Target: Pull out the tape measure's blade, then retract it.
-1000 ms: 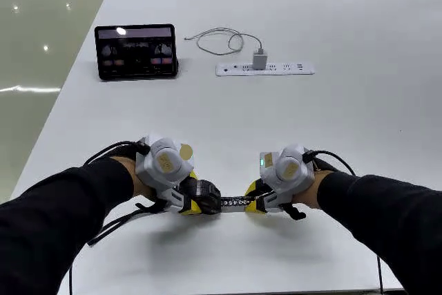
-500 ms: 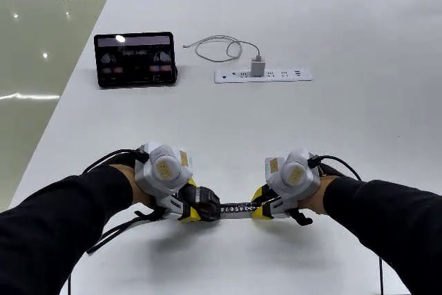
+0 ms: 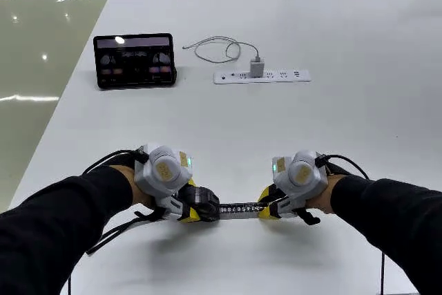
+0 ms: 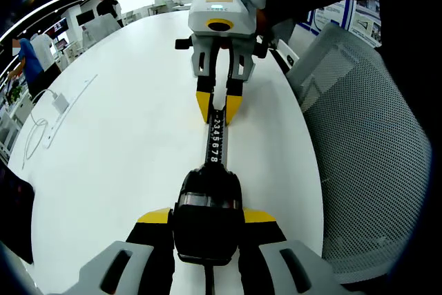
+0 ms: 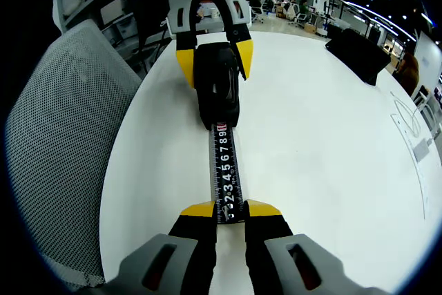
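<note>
While tight in left gripper (image 4: 207, 216), tape measure (image 3: 206, 204), blade (image 5: 226, 167) tip tight in right gripper (image 5: 231, 210)

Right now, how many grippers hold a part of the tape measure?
2. The left gripper clamps the case; the right gripper pinches the end of the blade.

At 6 o'clock the left hand-held gripper (image 4: 207, 216) clamps the tape measure (image 4: 207, 202); its blade (image 4: 214, 141) runs toward 12 o'clock, pinched by the right hand-held gripper (image 4: 219, 107).
</note>
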Available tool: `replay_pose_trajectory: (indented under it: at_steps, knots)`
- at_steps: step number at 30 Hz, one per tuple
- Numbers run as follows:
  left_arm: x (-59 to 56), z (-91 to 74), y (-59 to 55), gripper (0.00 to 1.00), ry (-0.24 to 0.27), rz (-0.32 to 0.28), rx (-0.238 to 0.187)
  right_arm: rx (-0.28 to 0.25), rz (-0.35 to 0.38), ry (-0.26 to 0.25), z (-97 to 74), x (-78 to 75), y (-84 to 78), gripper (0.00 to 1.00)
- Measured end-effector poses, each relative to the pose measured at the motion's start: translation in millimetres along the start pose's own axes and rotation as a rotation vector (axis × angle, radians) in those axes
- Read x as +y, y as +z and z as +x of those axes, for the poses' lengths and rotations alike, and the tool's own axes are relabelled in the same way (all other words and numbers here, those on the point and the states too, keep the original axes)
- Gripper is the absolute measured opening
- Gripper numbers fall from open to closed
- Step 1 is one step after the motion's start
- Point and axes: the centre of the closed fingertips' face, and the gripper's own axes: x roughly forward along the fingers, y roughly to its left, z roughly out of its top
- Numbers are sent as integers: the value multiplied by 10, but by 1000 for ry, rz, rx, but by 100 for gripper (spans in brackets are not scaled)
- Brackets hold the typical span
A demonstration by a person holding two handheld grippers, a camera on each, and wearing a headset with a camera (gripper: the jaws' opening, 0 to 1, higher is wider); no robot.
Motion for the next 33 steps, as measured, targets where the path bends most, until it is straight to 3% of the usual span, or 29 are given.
replay_pose_trajectory:
  at_steps: [33]
  knots:
    - [-7,1,11,31,5,0,-11,15,14,-21,-156,8,-256,10]
